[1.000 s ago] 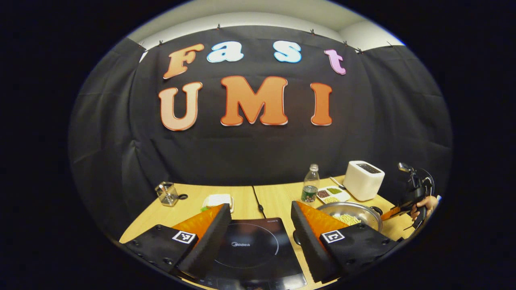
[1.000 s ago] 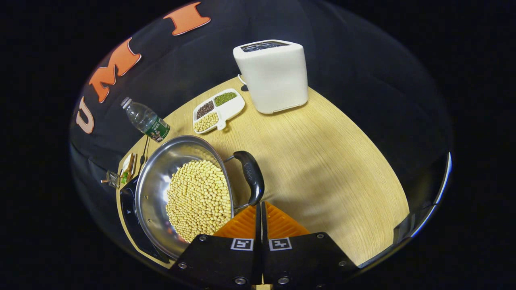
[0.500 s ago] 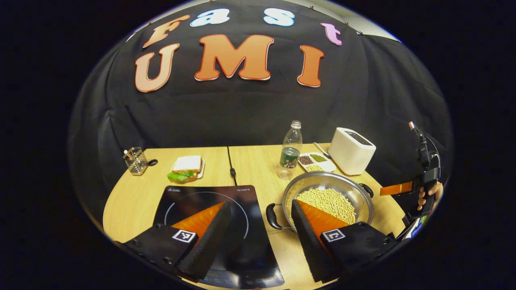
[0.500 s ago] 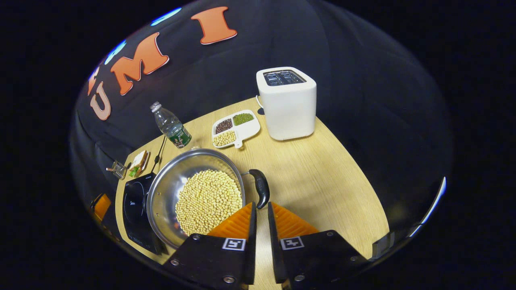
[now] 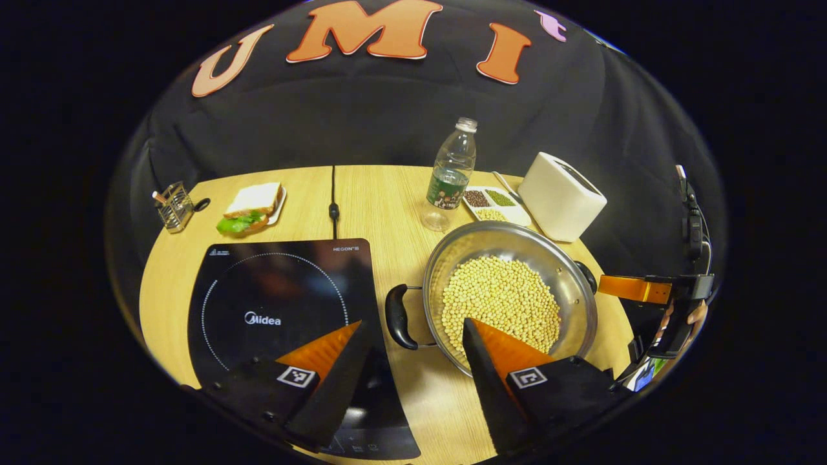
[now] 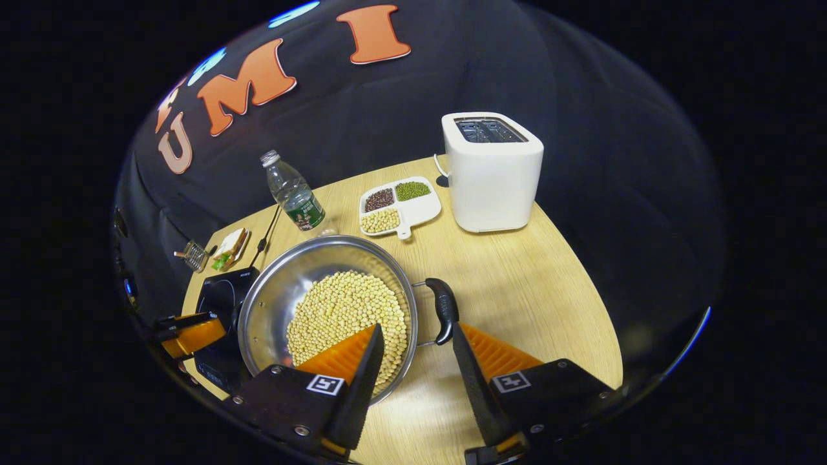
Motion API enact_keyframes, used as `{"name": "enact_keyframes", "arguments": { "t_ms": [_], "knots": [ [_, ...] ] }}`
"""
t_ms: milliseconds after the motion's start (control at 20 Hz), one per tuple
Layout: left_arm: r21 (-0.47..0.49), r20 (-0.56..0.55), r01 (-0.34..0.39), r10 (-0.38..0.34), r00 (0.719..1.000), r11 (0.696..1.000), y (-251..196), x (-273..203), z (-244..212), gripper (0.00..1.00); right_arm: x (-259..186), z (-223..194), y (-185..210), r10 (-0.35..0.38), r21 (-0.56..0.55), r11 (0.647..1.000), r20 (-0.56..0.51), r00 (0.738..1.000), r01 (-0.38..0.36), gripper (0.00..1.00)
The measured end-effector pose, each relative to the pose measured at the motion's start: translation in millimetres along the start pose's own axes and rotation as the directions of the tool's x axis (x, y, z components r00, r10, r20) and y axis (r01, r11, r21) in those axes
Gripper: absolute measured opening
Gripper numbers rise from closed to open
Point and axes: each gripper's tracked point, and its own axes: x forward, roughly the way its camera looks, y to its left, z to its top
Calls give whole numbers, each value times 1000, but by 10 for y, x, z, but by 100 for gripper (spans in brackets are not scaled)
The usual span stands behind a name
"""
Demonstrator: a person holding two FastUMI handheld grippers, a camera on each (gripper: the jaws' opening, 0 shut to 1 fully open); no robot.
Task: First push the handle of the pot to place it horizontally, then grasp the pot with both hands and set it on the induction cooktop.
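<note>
Pot (image 5: 509, 294): steel, two black side handles, holding a heap of pale beans (image 5: 501, 302); sitting on the wooden table (image 5: 381, 206) just to the right of the induction cooktop (image 5: 278, 303), not on it. In the left gripper view, the pot's near handle (image 5: 395, 318) is lying between the two spread fingers of the left tool (image 5: 413, 332).

Left tool: jaws standing wide, gripping nothing; one finger is showing over the cooktop's glass, the other over the pot's rim.

Right tool (image 6: 413, 336): jaws also standing wide, holding nothing; the pot's other handle (image 6: 444, 310) is sitting in the gap just ahead of its fingertips. Contact cannot be told.

Behind the pot, on the table: a plastic bottle (image 5: 450, 173), a divided dish of beans (image 6: 399, 205), a white toaster (image 6: 492, 171).

Far left of the table: a sandwich on a plate (image 5: 252, 206) and a small wire holder (image 5: 173, 205).
</note>
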Motion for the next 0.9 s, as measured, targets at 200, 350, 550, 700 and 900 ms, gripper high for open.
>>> {"name": "enact_keyframes", "arguments": {
  "t_ms": [200,350,550,700,900],
  "knots": [
    [-32,-33,18,-19,999,999,-8,223,-45,94,37,29,-35,-15,-21,1000,8,1000,15,76],
    [-27,-29,16,-16,999,1000,-9,333,-40,94,90,16,-62,-30,-42,999,6,1000,31,80],
    [-15,-12,7,-7,1000,1000,-12,451,-31,93,171,-12,-104,-70,-83,994,1,998,69,83],
    [-4,4,0,0,1000,1000,-75,605,-25,93,245,-48,-158,-113,-90,990,-8,994,111,83],
    [63,45,-45,42,998,997,-146,764,50,93,393,-70,-255,-150,-89,985,-11,989,149,84]
  ]
}}
